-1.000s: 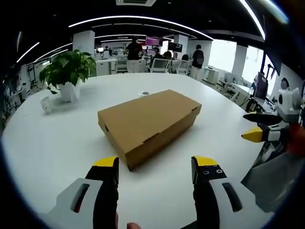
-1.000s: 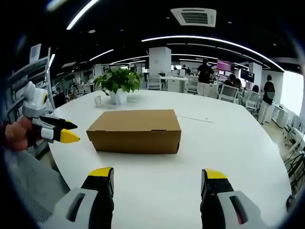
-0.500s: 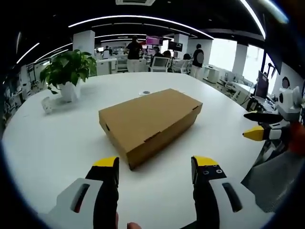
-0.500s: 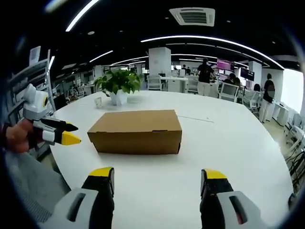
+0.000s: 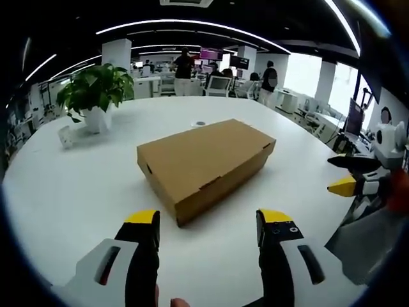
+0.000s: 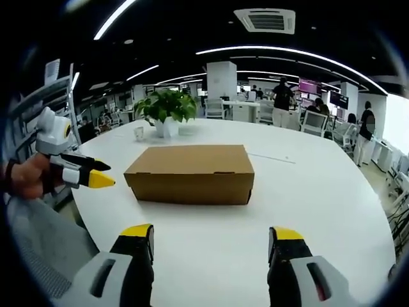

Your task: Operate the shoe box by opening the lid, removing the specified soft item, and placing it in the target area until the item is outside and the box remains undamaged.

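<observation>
We see the shoe box lying flat on the white counter, its lid closed, with bare counter surface on every side of it. In the left gripper view the box sits cornerwise to us, a near corner pointing between our jaws; in the right gripper view its long side faces us squarely. The counter's curved edge runs near on the left of the right gripper view and along the right of the left gripper view, so the open room for moving lies in front of and around the box, well inside those edges.

Beyond the box, a potted plant stands near the far rim, well apart from the box, with a small white cup beside it. A small round object lies on the counter just past the box's far end.

Our left claw hovers over the near counter, jaws spread, nothing between them, short of the box. Our right claw is likewise spread and empty, apart from the box. In the right gripper view a hand holds the left claw off the counter's edge, its yellow tips slightly parted.
</observation>
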